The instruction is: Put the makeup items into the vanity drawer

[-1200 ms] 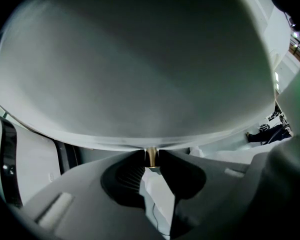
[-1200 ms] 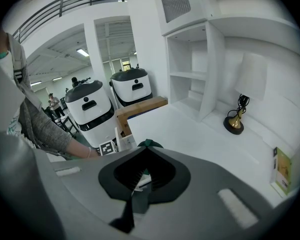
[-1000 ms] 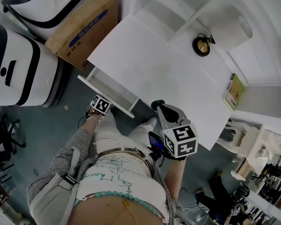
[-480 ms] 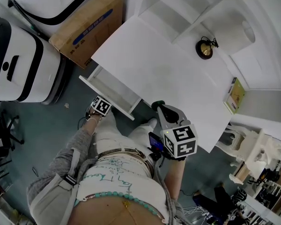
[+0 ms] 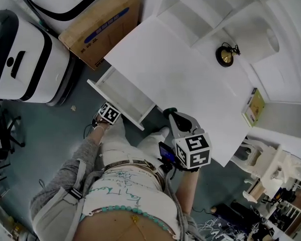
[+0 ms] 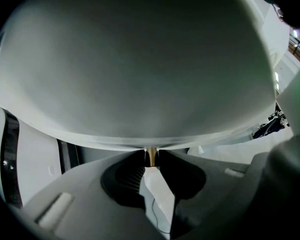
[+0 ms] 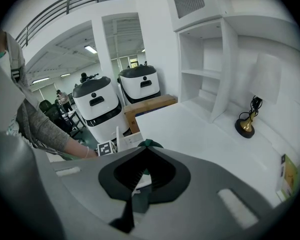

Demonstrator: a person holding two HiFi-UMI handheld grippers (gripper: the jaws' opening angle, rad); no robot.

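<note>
Left gripper [image 5: 108,113]: jaws pinched on the small gold knob [image 6: 151,157] on the drawer front.
Right gripper [image 7: 142,145]: jaws closed, empty, near the table [image 5: 180,79] edge.
Drawer [image 5: 121,92]: pulled out, apparently empty; no makeup visible.
Tip: move straight along the runners, keeping the pinch firm.
</note>
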